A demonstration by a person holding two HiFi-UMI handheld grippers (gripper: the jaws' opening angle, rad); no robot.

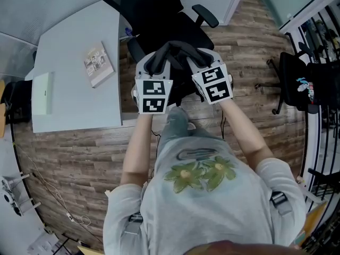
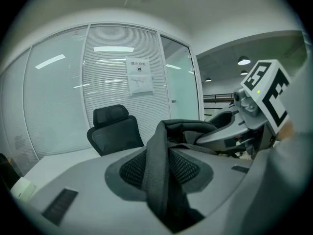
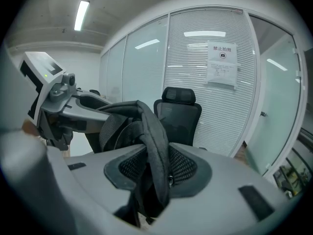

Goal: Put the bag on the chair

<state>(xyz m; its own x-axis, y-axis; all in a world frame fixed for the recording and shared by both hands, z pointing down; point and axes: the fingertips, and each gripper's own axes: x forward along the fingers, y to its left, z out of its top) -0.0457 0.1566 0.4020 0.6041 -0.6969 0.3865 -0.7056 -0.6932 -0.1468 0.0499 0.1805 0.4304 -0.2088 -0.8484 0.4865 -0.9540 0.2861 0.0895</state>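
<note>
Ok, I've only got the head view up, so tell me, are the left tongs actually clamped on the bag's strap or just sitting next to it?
Observer: Clamped. In the left gripper view the left tongs pinch the black strap between their mesh pads.
Operator: And the right ones?
Observer: Same there. The right gripper view shows the right tongs shut on black strap webbing too.
Operator: What's behind the chair?
Observer: Behind the chair is a glass wall with closed blinds, and a paper notice is stuck on it.
</note>
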